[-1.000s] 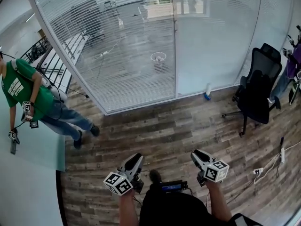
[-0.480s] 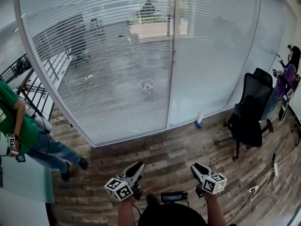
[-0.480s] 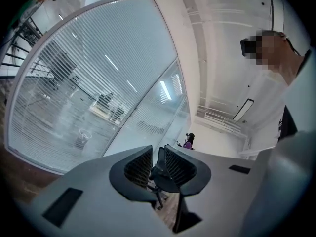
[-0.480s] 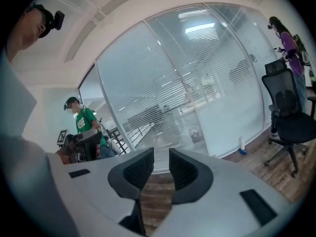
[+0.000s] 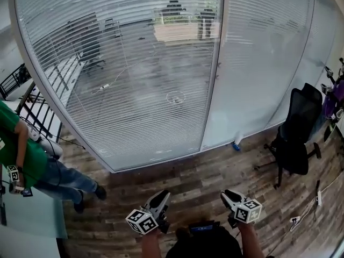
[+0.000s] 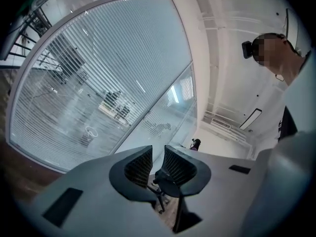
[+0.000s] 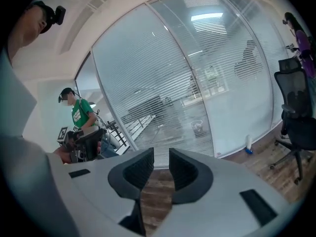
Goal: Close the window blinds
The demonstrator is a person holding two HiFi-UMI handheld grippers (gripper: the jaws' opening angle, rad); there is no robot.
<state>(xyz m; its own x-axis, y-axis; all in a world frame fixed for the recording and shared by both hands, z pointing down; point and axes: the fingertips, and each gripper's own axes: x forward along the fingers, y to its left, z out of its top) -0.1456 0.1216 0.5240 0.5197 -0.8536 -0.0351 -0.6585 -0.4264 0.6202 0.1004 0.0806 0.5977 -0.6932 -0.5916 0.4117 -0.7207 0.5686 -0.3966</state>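
Note:
The window blinds hang behind a curved glass wall. On the left pane (image 5: 123,79) the slats stand open and I see a room through them; this pane also shows in the left gripper view (image 6: 94,83) and the right gripper view (image 7: 148,83). The right pane (image 5: 258,63) looks milky and closed. No cord or wand shows. My left gripper (image 5: 163,196) and right gripper (image 5: 226,194) hang low in front of me, well short of the glass. Each has only a narrow slit between its jaws, left (image 6: 158,154) and right (image 7: 161,157), with nothing held.
A black office chair (image 5: 298,136) stands right of the glass. A person in a green shirt (image 5: 21,160) stands at the left edge by a black railing (image 5: 32,106). A small bottle (image 5: 237,143) sits at the wall's foot. A power strip (image 5: 318,198) lies on the wood floor.
My view has shifted so the glass wall fills more of the frame. The person in green has slid toward the left edge. Both grippers sit slightly lower, jaws unchanged.

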